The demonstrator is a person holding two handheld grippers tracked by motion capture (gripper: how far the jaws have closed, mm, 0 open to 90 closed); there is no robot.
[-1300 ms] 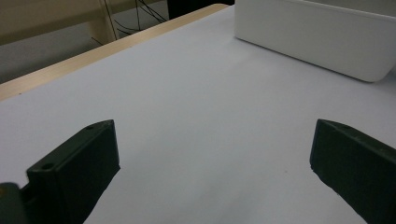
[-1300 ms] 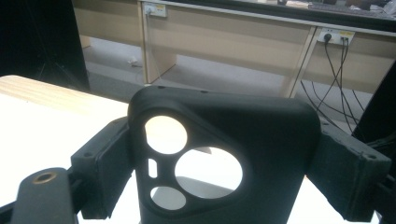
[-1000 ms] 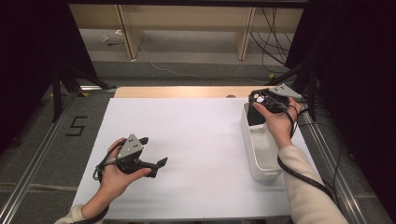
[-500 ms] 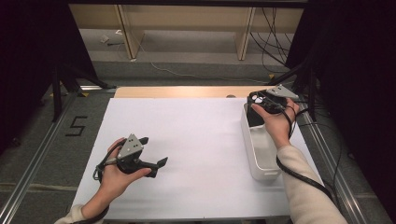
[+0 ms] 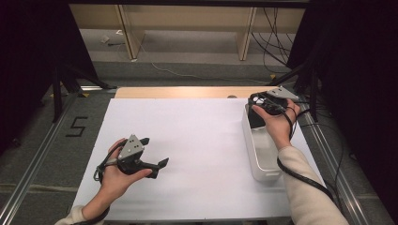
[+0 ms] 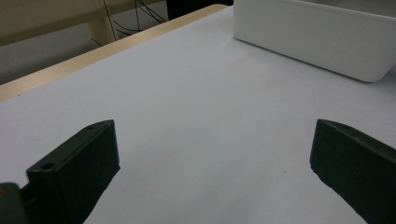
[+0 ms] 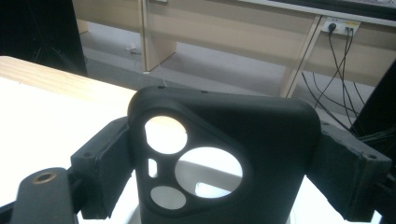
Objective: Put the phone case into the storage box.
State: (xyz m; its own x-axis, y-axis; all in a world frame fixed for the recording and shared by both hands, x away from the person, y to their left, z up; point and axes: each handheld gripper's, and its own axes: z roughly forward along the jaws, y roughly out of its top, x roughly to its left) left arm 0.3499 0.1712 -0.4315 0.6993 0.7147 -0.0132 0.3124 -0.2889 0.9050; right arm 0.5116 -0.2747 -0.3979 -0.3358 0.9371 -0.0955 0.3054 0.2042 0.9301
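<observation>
Nothing moved: right tongs (image 7: pixel 224 163) clamp phone case (image 7: pixel 224 154) over bin (image 5: pixel 263 150); left tongs (image 6: pixel 210 172) apart.

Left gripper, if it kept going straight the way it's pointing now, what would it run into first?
Probably the white bin. The left gripper has open jaws with nothing between them, and bare white table cover lies ahead up to the bin's side wall. It aims low, so it might graze the cover first.

Bright overhead light glares off the white table (image 5: pixel 197 140), the surroundings stay dark, and close views look soft.
</observation>
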